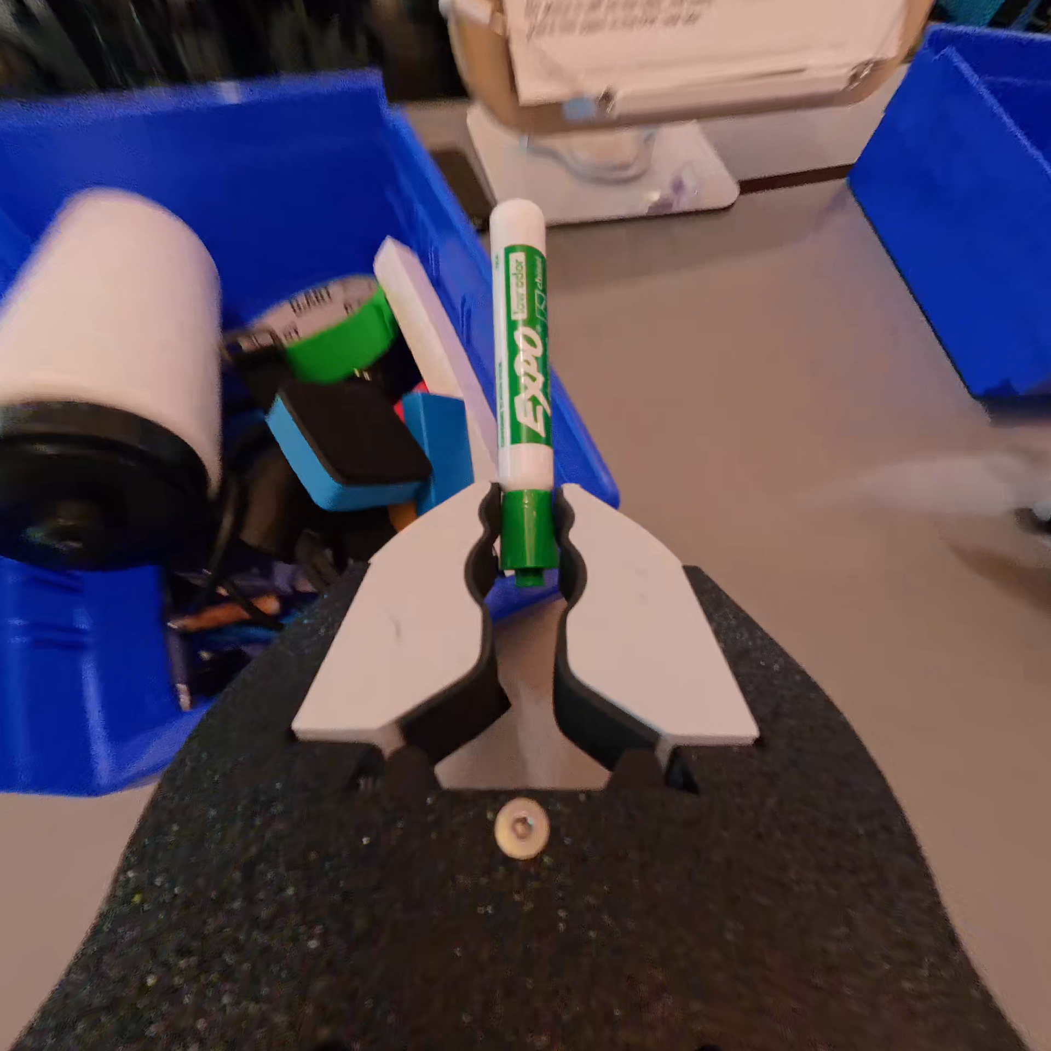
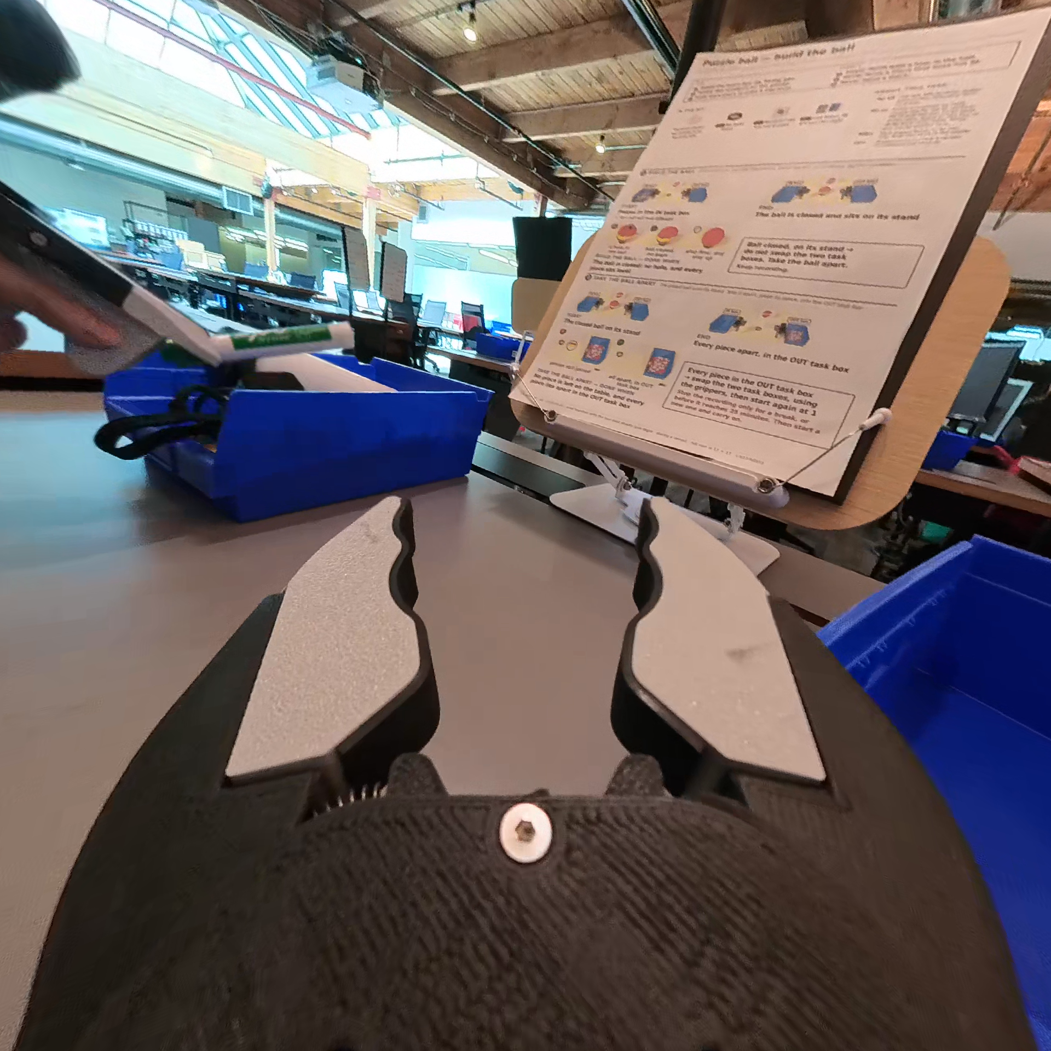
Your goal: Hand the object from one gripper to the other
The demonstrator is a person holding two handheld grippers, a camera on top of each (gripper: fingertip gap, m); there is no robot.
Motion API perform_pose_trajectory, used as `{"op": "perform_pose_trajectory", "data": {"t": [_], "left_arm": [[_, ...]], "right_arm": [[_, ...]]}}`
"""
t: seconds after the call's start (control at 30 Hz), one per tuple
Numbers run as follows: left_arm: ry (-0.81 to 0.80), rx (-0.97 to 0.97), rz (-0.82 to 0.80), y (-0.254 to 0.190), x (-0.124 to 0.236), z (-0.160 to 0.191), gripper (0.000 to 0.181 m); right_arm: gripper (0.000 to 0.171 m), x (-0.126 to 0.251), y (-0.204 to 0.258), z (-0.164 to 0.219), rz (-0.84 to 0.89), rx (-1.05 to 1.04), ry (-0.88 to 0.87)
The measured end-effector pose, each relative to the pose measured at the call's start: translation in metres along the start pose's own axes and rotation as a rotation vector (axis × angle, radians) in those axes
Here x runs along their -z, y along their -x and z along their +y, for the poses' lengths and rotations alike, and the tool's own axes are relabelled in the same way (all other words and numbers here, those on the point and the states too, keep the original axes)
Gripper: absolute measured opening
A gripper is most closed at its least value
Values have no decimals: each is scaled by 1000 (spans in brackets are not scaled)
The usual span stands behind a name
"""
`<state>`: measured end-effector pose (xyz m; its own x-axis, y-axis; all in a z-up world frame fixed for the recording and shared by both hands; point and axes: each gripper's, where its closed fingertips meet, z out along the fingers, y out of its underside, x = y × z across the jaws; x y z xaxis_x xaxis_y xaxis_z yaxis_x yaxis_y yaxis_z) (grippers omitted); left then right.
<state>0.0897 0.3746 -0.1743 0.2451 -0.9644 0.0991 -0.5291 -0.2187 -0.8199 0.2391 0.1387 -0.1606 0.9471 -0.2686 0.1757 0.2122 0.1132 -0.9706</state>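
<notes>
the left gripper (image 1: pixel 526 532) is pinching the green marker (image 1: pixel 522 352) by its cap, barrel pointing forward along the fingers. the right gripper (image 2: pixel 523 569) is waiting spread and empty, the marker (image 2: pixel 278 341) lying well off to its upper left.

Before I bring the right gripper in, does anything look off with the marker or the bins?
The left gripper pinches the green marker only by its cap end, so most of the barrel sticks out unsupported. The right gripper is open and empty. The blue bin is cluttered, but nothing is spilled.
</notes>
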Motion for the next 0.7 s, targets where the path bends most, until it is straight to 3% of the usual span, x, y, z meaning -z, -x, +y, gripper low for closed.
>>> {"op": "perform_pose_trajectory", "data": {"t": [0.1, 0.23, 0.33, 0.5, 0.7], "left_arm": [[-108, -152, -13, -13, 26, -17, 17], [-168, -309, 170, -64, 48, -16, 17], [-131, -354, 345, -107, 54, 2, 17], [15, -437, 595, -170, 61, 41, 17], [123, -480, 720, -204, 73, 69, 17]], "right_arm": [[75, 1, 10, -4, -45, 12, -32], [81, 5, 42, -19, -156, 135, -40], [85, 14, 71, -42, -173, 415, -39], [90, 32, 105, -42, -153, 977, 125], [72, 44, 126, -41, -82, 1304, 194]]}}
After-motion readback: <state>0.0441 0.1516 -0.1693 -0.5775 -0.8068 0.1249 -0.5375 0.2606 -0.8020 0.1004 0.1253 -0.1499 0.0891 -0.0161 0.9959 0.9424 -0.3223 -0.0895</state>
